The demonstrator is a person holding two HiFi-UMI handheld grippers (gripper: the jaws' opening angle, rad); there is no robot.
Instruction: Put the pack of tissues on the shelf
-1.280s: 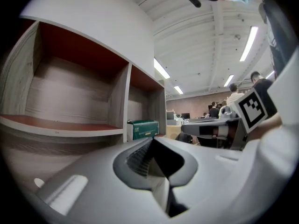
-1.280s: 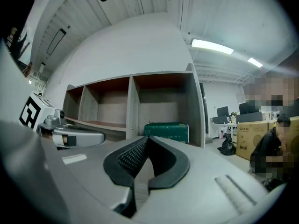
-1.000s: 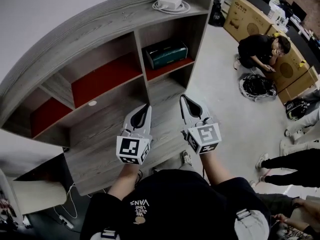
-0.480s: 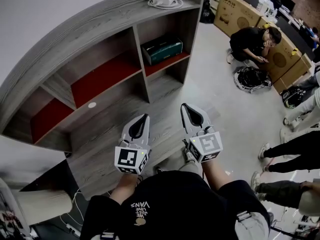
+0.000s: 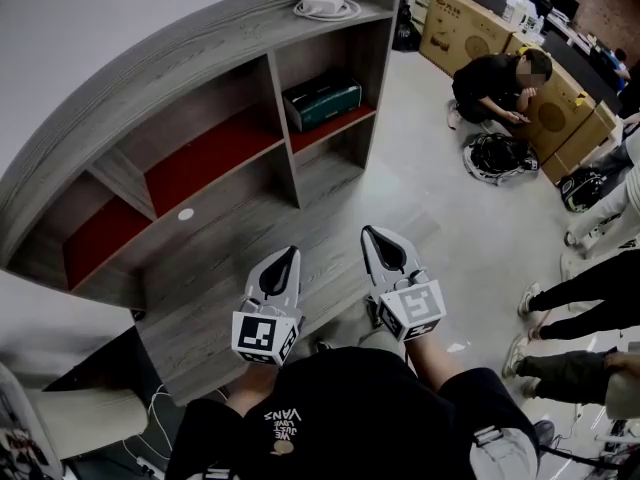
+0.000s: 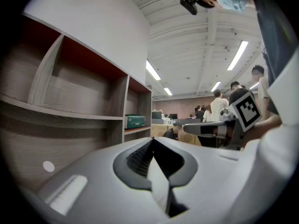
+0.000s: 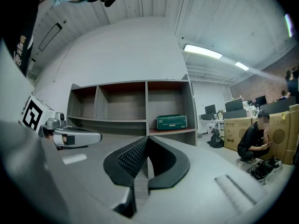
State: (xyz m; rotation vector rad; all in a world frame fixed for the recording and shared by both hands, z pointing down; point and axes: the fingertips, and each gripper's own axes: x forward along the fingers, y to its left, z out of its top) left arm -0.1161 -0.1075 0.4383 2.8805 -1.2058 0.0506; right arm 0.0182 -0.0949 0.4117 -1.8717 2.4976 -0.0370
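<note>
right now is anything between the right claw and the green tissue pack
Nothing visible. The right claw, shut and empty, looks across open space straight at the green tissue pack in the right compartment of the shelf.

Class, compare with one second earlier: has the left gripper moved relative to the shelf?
Yes. The left gripper has drawn back from the shelf, sitting lower in the head view.

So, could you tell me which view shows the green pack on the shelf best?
The right gripper view: the green pack faces it squarely, unobstructed. The head view shows it obliquely from above; the left gripper view, small and angled.
</note>
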